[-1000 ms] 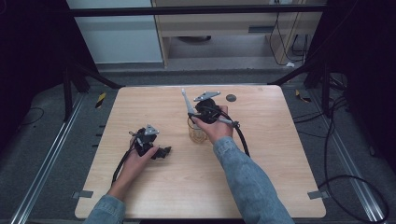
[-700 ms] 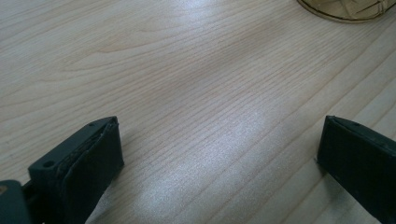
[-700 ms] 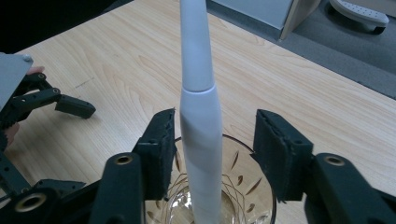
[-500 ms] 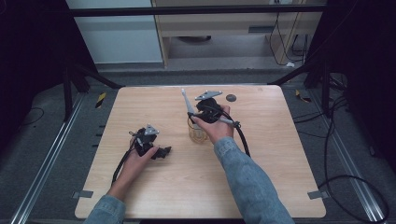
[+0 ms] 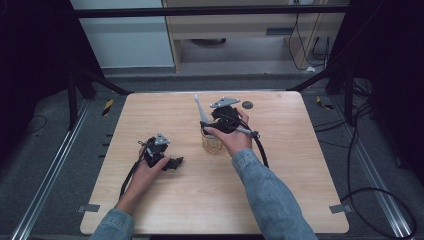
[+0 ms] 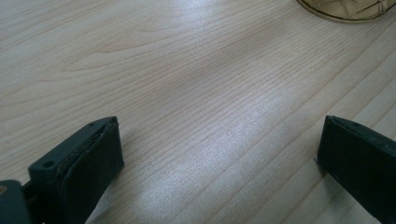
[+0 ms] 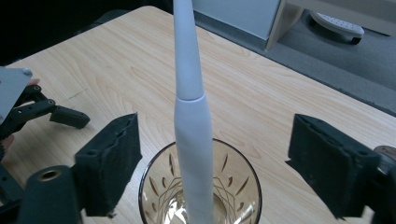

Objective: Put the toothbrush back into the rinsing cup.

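The white toothbrush (image 7: 191,116) stands in the amber glass (image 7: 200,186), its handle rising between the jaws of the right hand-held gripper (image 7: 215,154), which are spread wide and touch neither. The step looks like letting go after standing the toothbrush in the glass, or else lining up to grasp it. Either way, the next move calls for a straight path that does not knock the handle. The left hand-held gripper (image 6: 219,154) rests open on the tabletop (image 6: 187,70), with the glass ahead of it.
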Available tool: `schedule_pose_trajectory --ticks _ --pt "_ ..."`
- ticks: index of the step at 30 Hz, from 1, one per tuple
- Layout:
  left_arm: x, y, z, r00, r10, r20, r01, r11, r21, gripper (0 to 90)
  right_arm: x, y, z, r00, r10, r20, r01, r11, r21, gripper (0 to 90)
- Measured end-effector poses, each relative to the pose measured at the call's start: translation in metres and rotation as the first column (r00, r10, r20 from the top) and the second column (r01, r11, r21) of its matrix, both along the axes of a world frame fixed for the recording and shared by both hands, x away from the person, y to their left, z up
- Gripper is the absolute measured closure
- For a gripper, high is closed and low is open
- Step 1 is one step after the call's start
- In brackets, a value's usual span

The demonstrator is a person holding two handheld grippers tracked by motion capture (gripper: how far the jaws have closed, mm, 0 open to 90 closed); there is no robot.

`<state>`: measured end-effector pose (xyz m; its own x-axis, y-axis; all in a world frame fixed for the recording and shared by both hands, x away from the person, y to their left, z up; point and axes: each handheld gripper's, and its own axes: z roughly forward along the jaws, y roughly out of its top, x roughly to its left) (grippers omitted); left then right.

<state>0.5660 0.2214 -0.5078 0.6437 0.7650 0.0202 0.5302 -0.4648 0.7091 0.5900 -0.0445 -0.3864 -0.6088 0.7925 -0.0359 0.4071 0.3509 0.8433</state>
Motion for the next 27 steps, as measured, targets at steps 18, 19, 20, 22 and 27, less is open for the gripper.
schedule_pose_trajectory --ticks 18,19,20,22,27 --pt "0.0 0.0 0.0 1.0 0.0 0.0 0.0 1.0 0.001 0.0 -0.014 -0.012 0.002 0.9995 -0.015 0.028 0.017 0.997 -0.075 7.4" --pt "0.0 0.0 0.0 1.0 0.0 0.0 0.0 1.0 0.0 0.0 -0.014 -0.013 0.001 0.9994 -0.018 0.029 0.02 0.997 -0.075 7.4" --pt "0.0 0.0 0.0 1.0 0.0 0.0 0.0 1.0 0.0 0.0 -0.015 -0.014 0.001 0.9993 -0.021 0.03 0.023 0.997 -0.075 7.4" --pt "0.0 0.0 0.0 1.0 0.0 -0.001 0.0 1.0 0.0 0.0 -0.015 -0.016 0.0 0.9991 -0.032 0.027 0.034 0.997 -0.071 7.4" --pt "0.0 0.0 0.0 1.0 0.0 0.0 0.0 1.0 0.001 0.0 -0.014 -0.023 -0.001 0.9983 -0.055 0.019 0.056 0.997 -0.057 7.6"
